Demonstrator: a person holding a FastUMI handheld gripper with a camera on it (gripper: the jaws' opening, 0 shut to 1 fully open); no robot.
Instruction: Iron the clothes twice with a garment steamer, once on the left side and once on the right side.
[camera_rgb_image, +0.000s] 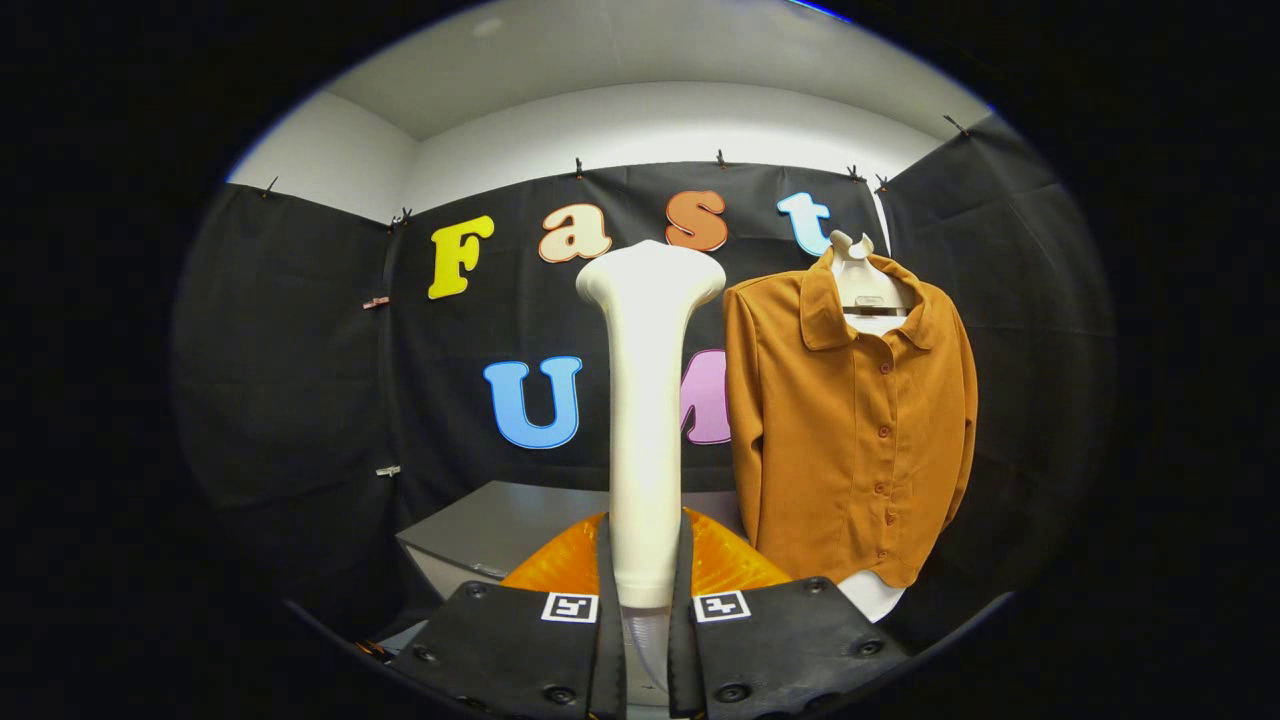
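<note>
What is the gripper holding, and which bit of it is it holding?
The gripper holds the white garment steamer upright, both fingers pressing on the lower end of its handle. The steamer's wide head sticks up, beside the brown shirt.

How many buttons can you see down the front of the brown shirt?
5, in a vertical row down the brown shirt: one below the collar, then and one near the hem. More may be hidden. The gripper is shut on the steamer.

My gripper (645, 600) clamps the white garment steamer (647, 400) upright; the brown shirt (850, 430) hangs just beside it, seemingly untouched.
</note>
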